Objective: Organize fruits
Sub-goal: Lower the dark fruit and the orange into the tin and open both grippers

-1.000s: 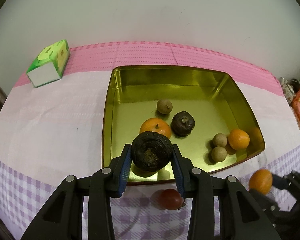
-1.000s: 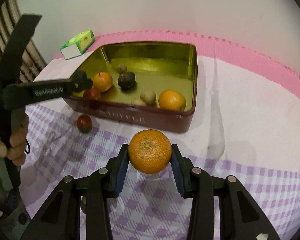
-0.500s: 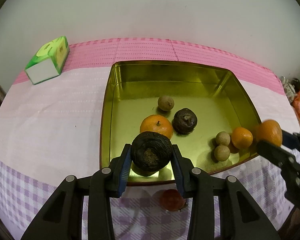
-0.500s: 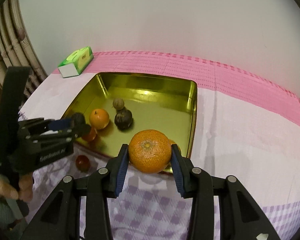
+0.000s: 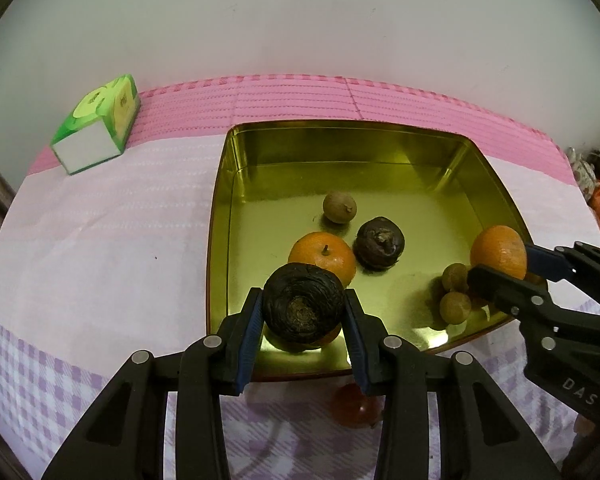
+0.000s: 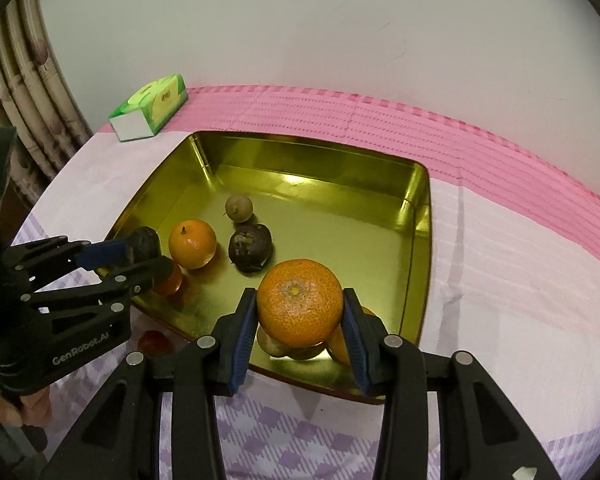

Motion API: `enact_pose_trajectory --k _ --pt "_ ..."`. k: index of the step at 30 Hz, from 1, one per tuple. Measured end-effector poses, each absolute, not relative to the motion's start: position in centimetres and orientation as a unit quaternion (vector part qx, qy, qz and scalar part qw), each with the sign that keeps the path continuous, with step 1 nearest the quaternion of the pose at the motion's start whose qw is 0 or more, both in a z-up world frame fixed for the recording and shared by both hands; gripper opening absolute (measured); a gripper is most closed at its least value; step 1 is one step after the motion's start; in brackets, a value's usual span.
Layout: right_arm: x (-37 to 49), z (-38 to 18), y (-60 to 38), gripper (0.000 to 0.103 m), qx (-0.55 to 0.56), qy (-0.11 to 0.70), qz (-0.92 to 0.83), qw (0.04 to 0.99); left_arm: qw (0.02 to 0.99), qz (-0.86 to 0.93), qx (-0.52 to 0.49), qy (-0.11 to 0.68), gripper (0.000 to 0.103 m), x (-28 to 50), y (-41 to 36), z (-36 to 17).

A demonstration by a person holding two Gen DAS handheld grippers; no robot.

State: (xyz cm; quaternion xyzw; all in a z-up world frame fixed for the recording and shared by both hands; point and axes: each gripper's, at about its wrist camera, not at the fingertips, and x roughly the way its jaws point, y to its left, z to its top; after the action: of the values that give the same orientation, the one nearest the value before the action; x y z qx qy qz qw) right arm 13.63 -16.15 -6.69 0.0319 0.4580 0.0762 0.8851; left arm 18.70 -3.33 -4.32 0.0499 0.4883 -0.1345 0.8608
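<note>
The left gripper is clamping a dark wrinkled fruit between its blue pads, and it is hanging over the near edge of the gold tin, toward 6 o'clock of the tin in the left wrist view. The right gripper is squeezing a mandarin in the same closed way, over the near right corner, around 5 o'clock of the tin. Both fruits are round, so no long axis matters; what matters is that free tin floor is lying just under and ahead of each gripper, at 12 o'clock. Inside the tin are lying an orange with a stem, a second dark fruit, one brown longan and two more longans. A small red fruit is waiting outside on the checked cloth, nearer to the left gripper. A green box is standing well apart.
</note>
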Motion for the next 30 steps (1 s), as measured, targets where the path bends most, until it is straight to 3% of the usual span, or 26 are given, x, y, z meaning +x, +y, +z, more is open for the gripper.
enact_pose_trajectory --k 30 --pt "15.0 -8.1 -14.9 0.039 0.025 0.476 0.081 0.875 0.871 -0.114 0.087 0.469 0.040 18.1 -3.8 -4.5"
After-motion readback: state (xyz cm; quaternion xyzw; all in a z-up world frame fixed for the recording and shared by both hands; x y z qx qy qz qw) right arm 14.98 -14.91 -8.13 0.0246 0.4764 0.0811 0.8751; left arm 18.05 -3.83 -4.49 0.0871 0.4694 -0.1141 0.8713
